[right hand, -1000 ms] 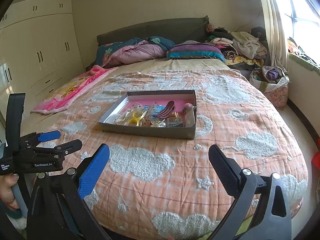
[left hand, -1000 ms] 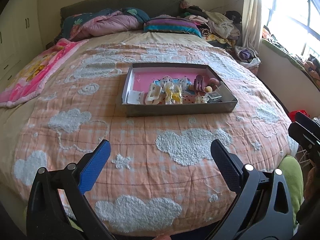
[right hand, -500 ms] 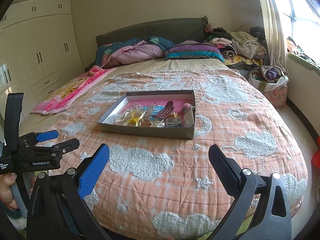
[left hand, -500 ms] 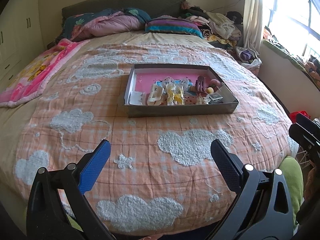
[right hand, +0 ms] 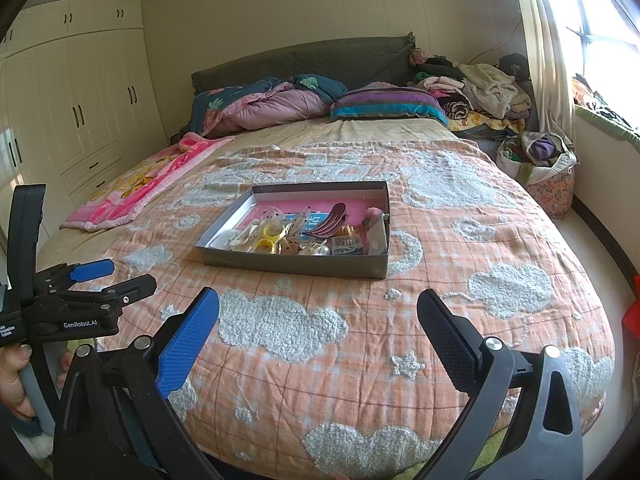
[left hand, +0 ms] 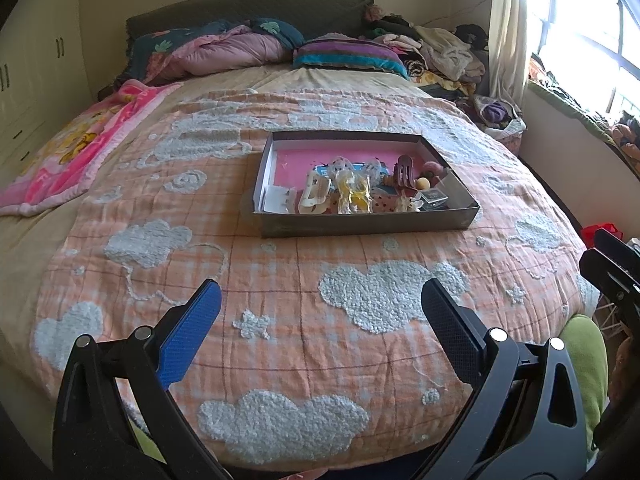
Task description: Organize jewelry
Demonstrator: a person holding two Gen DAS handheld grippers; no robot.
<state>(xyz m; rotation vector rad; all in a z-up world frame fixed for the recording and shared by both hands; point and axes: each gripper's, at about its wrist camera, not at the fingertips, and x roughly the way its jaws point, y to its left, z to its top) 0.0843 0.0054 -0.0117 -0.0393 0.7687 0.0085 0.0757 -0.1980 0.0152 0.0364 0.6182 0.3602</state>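
A shallow grey box [left hand: 360, 226] with a pink floor sits mid-bed on the orange cloud quilt; it also shows in the right wrist view [right hand: 296, 266]. It holds a jumble of hair clips and jewelry: a dark red claw clip [left hand: 404, 170], yellow pieces [left hand: 354, 196], white clips [left hand: 316, 198] and a small clear case [left hand: 434, 197]. My left gripper [left hand: 320, 308] is open and empty above the quilt's near edge, well short of the box. My right gripper [right hand: 318, 316] is open and empty, likewise short of the box. The left gripper also shows in the right wrist view [right hand: 108, 280].
A pink blanket [left hand: 72, 152] lies on the bed's left side. Pillows and a duvet [left hand: 240, 50] are piled at the headboard, clothes [left hand: 440, 56] at the far right. Wardrobes [right hand: 80, 120] stand left. A window and a basket [right hand: 548, 168] are on the right.
Both views have shifted slightly; the box sits a little nearer and lower in frame. Both grippers stay open and empty.
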